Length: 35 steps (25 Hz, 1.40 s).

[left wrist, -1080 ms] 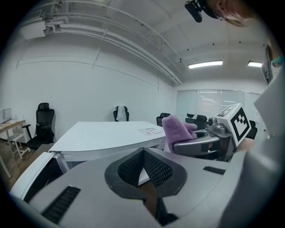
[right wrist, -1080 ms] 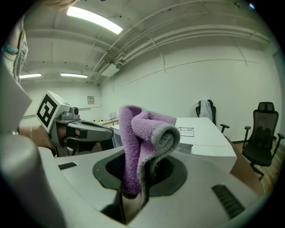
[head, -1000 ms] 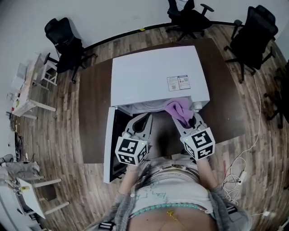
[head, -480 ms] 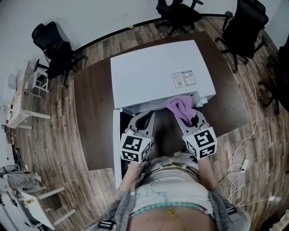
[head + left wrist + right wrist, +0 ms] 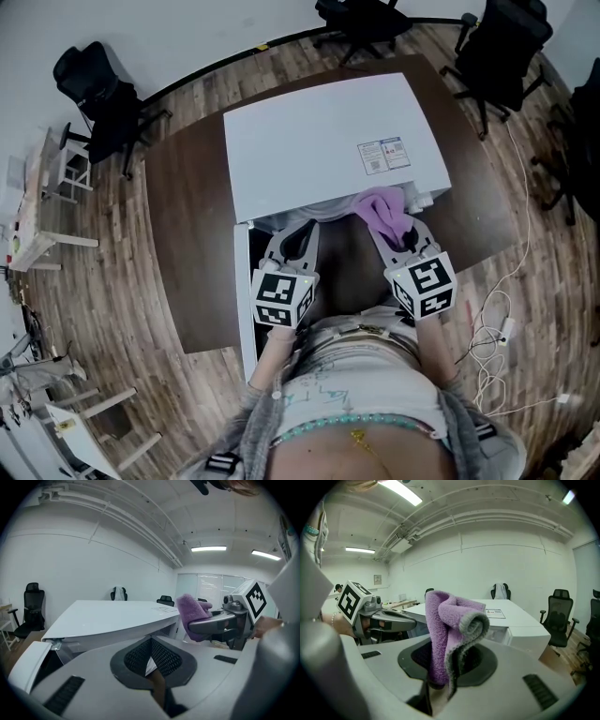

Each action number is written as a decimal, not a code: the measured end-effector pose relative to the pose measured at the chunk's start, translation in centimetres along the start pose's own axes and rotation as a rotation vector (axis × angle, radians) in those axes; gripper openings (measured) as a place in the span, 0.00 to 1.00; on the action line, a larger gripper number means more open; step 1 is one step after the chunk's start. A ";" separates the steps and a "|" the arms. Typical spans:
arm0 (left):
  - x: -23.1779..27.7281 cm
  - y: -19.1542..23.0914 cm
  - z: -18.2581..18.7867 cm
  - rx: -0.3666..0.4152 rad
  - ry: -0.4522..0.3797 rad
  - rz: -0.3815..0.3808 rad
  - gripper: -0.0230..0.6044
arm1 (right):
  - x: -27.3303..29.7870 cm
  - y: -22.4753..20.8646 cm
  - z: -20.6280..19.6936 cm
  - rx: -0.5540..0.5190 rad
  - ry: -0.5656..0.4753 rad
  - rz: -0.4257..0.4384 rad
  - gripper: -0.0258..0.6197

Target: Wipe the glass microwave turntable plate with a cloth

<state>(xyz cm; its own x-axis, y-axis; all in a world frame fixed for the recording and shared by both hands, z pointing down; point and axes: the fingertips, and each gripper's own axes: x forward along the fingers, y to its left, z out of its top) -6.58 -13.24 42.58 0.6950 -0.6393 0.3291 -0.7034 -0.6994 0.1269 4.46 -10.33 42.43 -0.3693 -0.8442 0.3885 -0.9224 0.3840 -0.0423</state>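
Observation:
A white microwave (image 5: 319,141) sits on the dark table, its door (image 5: 243,291) swung open to the left. The glass turntable plate is hidden inside the cavity. My left gripper (image 5: 300,234) is shut and empty, with its tips at the front of the opening. My right gripper (image 5: 401,232) is shut on a folded purple cloth (image 5: 384,208) at the opening's right side. In the right gripper view the cloth (image 5: 450,620) stands up out of my right gripper (image 5: 443,672). The left gripper view shows my left gripper (image 5: 152,660) closed, and the cloth (image 5: 192,616) to its right.
The brown table (image 5: 187,234) extends left and right of the microwave. Black office chairs (image 5: 94,94) (image 5: 497,47) stand around it on the wooden floor. White cables (image 5: 497,328) lie on the floor at the right. The person's body fills the bottom of the head view.
The left gripper has eased a little toward the microwave opening and downward. The right gripper still holds the cloth at about the same spot. The head view has shifted slightly.

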 end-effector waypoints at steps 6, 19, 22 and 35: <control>0.1 1.1 -0.2 -0.029 -0.003 0.035 0.05 | 0.1 -1.1 -0.1 0.003 0.006 -0.005 0.20; 1.1 2.0 -2.5 -0.062 0.035 0.105 0.05 | 1.1 -2.0 -0.2 -0.003 0.021 0.028 0.20; 1.3 2.6 -3.5 -0.100 0.037 0.132 0.05 | 1.2 -1.9 -0.5 0.009 0.024 0.032 0.20; 3.9 4.2 -8.3 -0.197 0.116 0.178 0.06 | -0.1 -2.8 -1.7 0.040 0.049 -0.008 0.20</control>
<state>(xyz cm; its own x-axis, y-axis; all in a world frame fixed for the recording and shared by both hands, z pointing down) -8.05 -16.04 52.22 0.5442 -0.6976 0.4659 -0.8361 -0.4967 0.2329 7.29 -10.66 44.07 -0.3568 -0.8273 0.4339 -0.9295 0.3611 -0.0758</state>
